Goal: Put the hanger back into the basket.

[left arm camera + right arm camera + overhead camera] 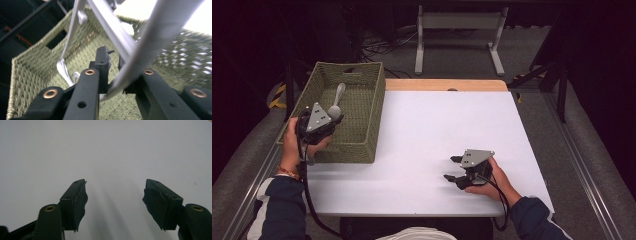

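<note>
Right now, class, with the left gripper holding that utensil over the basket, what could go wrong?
1. The left gripper pinches the grey utensil near one end, so it could pivot or slip.
2. Another metal utensil already lies in the woven basket; a drop may clatter onto it.

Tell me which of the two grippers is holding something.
The left gripper, over the green woven basket, clamps a silver metal utensil; the right gripper is open over the white table.

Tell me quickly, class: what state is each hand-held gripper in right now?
Left hand-held gripper: shut on a metal utensil, above the basket.
Right hand-held gripper: open, holding nothing, over the table.
</note>
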`<state>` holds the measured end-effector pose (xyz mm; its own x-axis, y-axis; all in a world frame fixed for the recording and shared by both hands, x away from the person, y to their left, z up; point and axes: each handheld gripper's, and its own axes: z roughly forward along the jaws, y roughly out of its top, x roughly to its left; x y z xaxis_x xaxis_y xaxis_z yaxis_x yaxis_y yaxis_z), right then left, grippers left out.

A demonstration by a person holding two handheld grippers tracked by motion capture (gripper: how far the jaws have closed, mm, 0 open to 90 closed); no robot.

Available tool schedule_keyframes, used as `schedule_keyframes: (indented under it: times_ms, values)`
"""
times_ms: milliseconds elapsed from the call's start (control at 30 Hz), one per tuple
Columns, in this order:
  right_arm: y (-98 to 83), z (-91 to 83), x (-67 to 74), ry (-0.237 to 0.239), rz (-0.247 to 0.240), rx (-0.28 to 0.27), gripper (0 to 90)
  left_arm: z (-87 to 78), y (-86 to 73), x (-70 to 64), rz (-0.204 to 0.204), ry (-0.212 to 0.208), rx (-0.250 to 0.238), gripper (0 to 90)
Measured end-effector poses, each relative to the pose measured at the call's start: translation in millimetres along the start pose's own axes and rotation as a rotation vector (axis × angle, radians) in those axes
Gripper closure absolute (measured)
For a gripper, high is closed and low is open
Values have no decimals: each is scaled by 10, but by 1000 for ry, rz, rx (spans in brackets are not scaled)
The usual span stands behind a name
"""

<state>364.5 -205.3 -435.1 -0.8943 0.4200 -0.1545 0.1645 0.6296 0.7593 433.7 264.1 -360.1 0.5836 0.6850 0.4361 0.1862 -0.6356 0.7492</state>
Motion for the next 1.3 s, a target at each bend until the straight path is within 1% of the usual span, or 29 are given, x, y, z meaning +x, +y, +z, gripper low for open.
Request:
schedule_keyframes:
  times_ms: [33,67,100,133,167,200,233,267,300,333,400,467,500,533,567,633,733,767,833,867,900,933,967,1000,1033,1100,1167,1233,1300]
  values:
    - [0,-3,0,1,-1,1,347,10,12,1,3,6,16,789]
    - [-1,-6,-3,1,-1,2,347,19,22,11,-5,-8,25,769]
    - [-4,-8,-11,0,-3,4,347,25,24,22,-24,-16,33,697]
    - [-6,-10,-14,0,3,5,346,17,17,32,-28,-14,25,636]
    - [-11,-11,-21,-1,7,6,346,9,11,40,-37,-8,19,634]
    - [-13,-11,-24,-1,7,8,345,-10,1,53,-59,-12,0,605]
    - [-15,-9,-27,-1,8,11,344,-27,-4,61,-75,-17,-15,513]
    - [-15,-9,-29,1,9,12,344,-42,-10,61,-82,-36,-31,461]
    - [-14,-8,-30,0,9,12,344,-73,-18,56,-83,-69,-62,462]
    - [-11,-9,-30,0,9,12,343,-98,-15,44,-86,-75,-80,438]
    - [-10,-6,-29,1,10,13,342,-146,2,21,-87,-90,-107,347]
    - [-10,-2,-27,2,11,16,341,-182,7,-4,-98,-107,-133,257]
    - [-10,-1,-26,2,10,16,340,-198,8,-20,-102,-133,-148,258]
    - [-9,-1,-23,3,10,18,340,-212,16,-48,-96,-132,-149,256]
    - [-8,-3,-21,4,9,17,340,-218,23,-55,-78,-129,-142,262]
    - [-6,-7,-23,4,9,14,337,-222,25,-105,-68,-152,-142,301]
    - [-5,-18,-23,9,12,10,335,-208,29,-162,-51,-181,-130,286]
    - [-6,-20,-23,9,13,7,334,-204,30,-177,-52,-187,-123,273]
    - [-6,-25,-28,8,15,8,334,-212,23,-199,-67,-201,-138,245]
    - [-7,-26,-29,8,18,10,334,-218,17,-202,-89,-215,-149,245]
    - [-8,-26,-30,8,20,9,332,-232,11,-200,-100,-231,-166,237]
    - [-9,-25,-29,9,20,9,332,-232,11,-200,-100,-231,-166,228]
    - [-9,-25,-29,9,20,9,332,-248,8,-212,-112,-211,-177,228]
    - [-6,-24,-28,10,16,9,332,-260,7,-221,-116,-205,-178,214]
    - [-4,-27,-29,4,13,7,332,-274,2,-234,-118,-198,-190,214]
    - [-2,-36,-30,1,17,4,331,-285,-8,-246,-134,-197,-201,214]
    - [-3,-40,-33,-6,20,0,330,-284,-12,-252,-138,-193,-204,191]
    - [-1,-56,-44,-24,25,-8,329,-281,-13,-255,-141,-170,-212,174]
    - [6,-86,-45,-43,29,-28,330,-284,-16,-261,-164,-160,-232,151]
